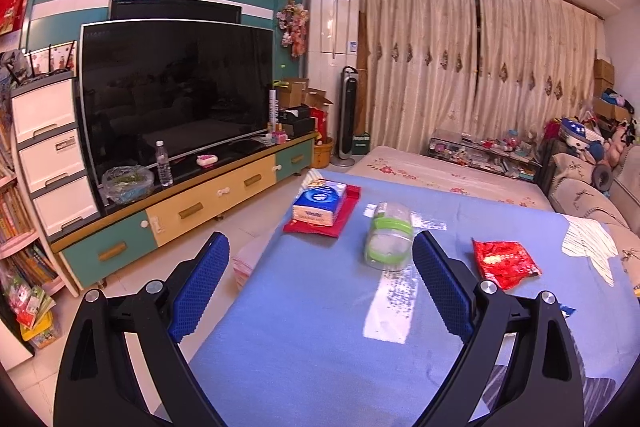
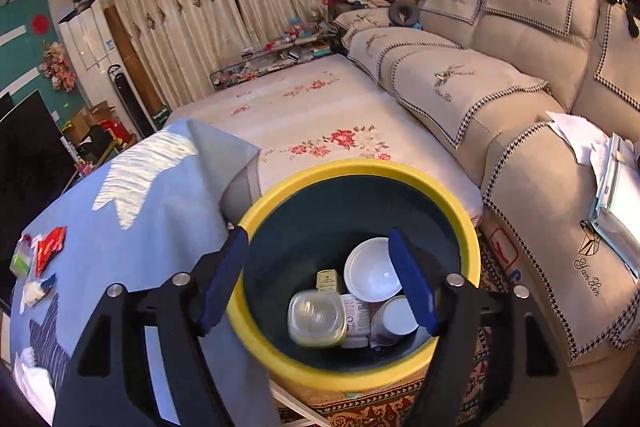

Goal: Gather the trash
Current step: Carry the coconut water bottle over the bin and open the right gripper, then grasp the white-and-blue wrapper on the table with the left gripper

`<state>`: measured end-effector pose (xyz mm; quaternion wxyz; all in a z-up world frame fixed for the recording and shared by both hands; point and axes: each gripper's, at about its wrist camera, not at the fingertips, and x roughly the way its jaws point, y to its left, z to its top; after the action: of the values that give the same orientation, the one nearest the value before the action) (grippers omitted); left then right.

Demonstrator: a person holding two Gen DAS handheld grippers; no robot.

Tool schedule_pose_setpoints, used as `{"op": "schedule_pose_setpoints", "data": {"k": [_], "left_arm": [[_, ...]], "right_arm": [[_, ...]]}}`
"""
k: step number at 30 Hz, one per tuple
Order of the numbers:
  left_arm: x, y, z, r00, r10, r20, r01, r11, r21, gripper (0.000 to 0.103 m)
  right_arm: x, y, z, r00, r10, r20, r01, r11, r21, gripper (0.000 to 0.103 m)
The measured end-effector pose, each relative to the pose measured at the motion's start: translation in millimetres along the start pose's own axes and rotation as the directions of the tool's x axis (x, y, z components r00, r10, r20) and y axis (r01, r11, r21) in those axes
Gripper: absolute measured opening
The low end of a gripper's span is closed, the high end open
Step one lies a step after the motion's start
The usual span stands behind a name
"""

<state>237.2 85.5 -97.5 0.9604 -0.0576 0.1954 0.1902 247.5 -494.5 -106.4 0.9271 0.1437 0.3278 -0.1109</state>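
Right wrist view: your right gripper (image 2: pixel 318 281) hangs spread, empty, over the yellow bin (image 2: pixel 256 211) of trash; your left gripper (image 1: pixel 320 271) gapes before the clear bottle (image 1: pixel 388 237) mid-table (image 1: pixel 304 327).

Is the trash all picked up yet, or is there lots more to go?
Some is done: the yellow bin already holds a white bowl, a cup and a clear container, which looks blurry as if just dropped. Nothing is in hand now: the right tongs hang open over the bin, and the left tongs are open too. Left on the blue table: a plastic bottle and a red wrapper.
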Motion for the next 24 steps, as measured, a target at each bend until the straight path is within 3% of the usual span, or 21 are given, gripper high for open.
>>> {"op": "schedule_pose_setpoints", "data": {"k": [6,9,12,16,18,19,22,24], "left_arm": [[-5,-20,5,0.987,-0.144,-0.074,0.148,0.988,0.048,0.092],[-6,-46,3,0.953,-0.258,-0.157,0.281,0.949,0.144,0.092],[1,-76,2,0.903,-0.338,-0.265,0.404,0.878,0.258,0.092],[13,-113,-1,0.833,-0.401,-0.382,0.537,0.752,0.382,0.090],[20,-133,-5,0.794,-0.427,-0.432,0.601,0.654,0.459,0.089],[24,-144,-7,0.767,-0.438,-0.469,0.638,0.599,0.484,0.085],[32,-172,-16,0.701,-0.452,-0.551,0.712,0.485,0.508,0.077],[37,-188,-22,0.681,-0.441,-0.585,0.733,0.424,0.533,0.074]], "right_arm": [[-28,20,-18,1.000,0.021,0.019,-0.020,0.998,-0.066,0.073],[-40,22,-27,0.999,0.031,0.037,-0.029,0.997,-0.067,0.076],[-48,20,-35,0.998,0.050,0.035,-0.048,0.998,-0.048,0.078],[-53,16,-45,0.998,0.063,0.016,-0.063,0.998,-0.014,0.078],[-55,14,-49,0.997,0.077,0.011,-0.077,0.997,0.013,0.078],[-56,12,-51,0.997,0.080,0.009,-0.081,0.997,0.021,0.078],[-57,12,-54,0.997,0.083,0.004,-0.083,0.996,0.040,0.078],[-58,13,-56,0.996,0.086,0.002,-0.086,0.995,0.047,0.078]]}}
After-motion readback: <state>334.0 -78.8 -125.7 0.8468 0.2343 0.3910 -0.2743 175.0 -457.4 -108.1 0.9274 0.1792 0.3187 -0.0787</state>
